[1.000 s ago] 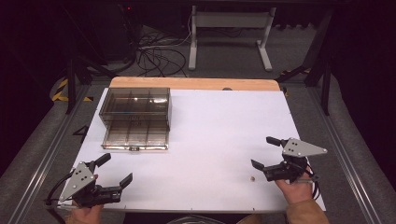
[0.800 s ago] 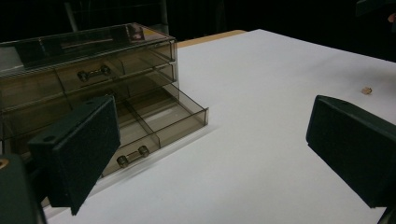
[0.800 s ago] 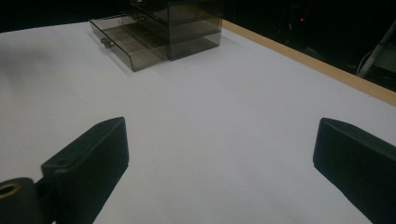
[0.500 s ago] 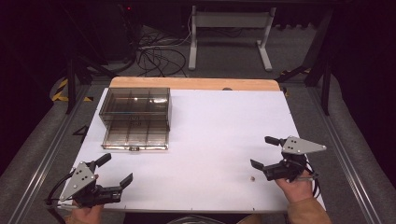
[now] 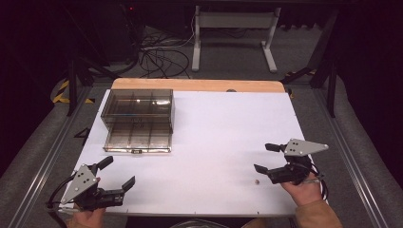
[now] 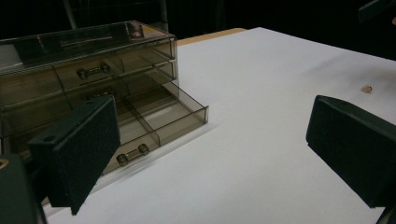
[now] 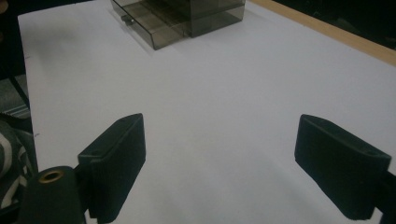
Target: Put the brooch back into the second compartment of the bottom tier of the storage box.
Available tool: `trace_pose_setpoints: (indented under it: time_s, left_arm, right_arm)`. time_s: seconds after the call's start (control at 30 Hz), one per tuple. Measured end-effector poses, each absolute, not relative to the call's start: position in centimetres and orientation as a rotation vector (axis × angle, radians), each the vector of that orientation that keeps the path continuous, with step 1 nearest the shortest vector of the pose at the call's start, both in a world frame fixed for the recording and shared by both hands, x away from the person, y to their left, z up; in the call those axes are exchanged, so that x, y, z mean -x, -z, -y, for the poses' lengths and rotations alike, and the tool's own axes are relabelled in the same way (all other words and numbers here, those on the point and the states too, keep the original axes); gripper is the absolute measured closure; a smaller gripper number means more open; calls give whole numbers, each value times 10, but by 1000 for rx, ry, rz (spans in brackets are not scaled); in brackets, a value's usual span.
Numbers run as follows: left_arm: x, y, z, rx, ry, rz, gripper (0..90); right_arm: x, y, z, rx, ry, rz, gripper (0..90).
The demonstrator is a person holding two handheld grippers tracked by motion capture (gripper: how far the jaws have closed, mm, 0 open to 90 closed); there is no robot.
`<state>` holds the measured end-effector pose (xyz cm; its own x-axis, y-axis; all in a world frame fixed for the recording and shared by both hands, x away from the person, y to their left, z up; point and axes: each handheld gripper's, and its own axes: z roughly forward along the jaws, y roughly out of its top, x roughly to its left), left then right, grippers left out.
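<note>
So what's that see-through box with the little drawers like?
The drawer box is smoky, see-through plastic, low and wide, with stacked drawers split into compartments. Its bottom drawer is pulled out and looks empty; the one above is shut. Small two-knob handles sit on the fronts. It stands flat on the white tabletop's far left, touching neither gripper.

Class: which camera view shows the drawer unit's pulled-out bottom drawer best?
The left gripper view: the open drawer is close, dividers and handle clear. The high view shows it smaller from above; the right gripper view catches part of it at the top edge.
</note>
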<state>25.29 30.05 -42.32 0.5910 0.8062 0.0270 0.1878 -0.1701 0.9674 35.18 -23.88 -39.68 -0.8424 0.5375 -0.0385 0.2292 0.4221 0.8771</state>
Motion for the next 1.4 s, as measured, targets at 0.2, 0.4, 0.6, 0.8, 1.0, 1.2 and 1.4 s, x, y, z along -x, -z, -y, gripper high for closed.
trace_pose_setpoints:
  time_s: [0.2,0.4,0.6,0.8,1.0,1.2,1.4]
  left_arm:
    - [-253,423,-301,-1683,-686,-838,38]
    - [-253,423,-301,-1680,-685,-838,38]
    - [-253,423,-301,-1678,-685,-839,38]
    - [-253,423,-301,-1677,-693,-847,38]
    - [-252,423,-301,-1675,-693,-846,38]
    - [-252,423,-301,-1675,-691,-846,38]
    - [-252,423,-301,-1678,-690,-846,38]
  right_arm:
    - [-353,397,236,-650,-1289,-2439,205]
    - [-353,400,231,-635,-1206,-2501,242]
    - [-354,404,226,-622,-1125,-2563,271]
    - [-356,408,222,-616,-1048,-2625,307]
    - [-358,416,213,-597,-916,-2710,346]
    - [-360,419,208,-551,-818,-2765,370]
    - [-360,424,205,-552,-735,-2804,414]
